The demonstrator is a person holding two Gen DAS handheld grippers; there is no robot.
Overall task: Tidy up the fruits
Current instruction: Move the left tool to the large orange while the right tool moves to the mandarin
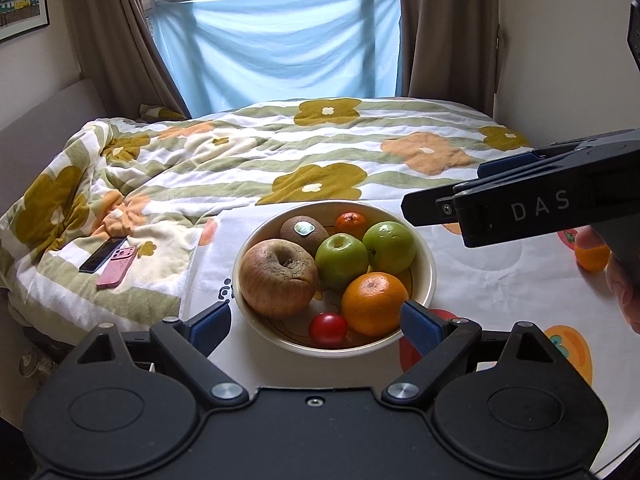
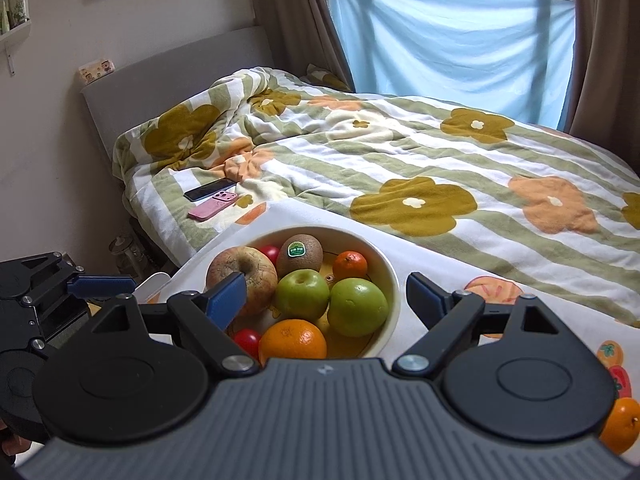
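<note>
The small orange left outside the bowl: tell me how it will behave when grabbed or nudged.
The small orange looks round and rests alone on the flat tablecloth, so a nudge would probably roll it. Its peel looks smooth, so it may slip between hard fingers. It is likely light and firm enough for a gentle squeeze.

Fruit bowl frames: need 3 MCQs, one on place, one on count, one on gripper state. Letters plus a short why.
1. Where do the two phones lie?
A. in the bowl
B. on the floral blanket
C. on the windowsill

2. How many green apples are in the bowl?
A. one
B. two
C. four

3. How does the right gripper stand?
A. open, nothing between its fingers
B. shut on the kiwi
C. shut on an orange

Answers:
1 B, both phones rest side by side on the floral blanket.
2 B, one green apple sits beside a second green apple.
3 A, its blue pads stand wide apart above the fruit.
</note>
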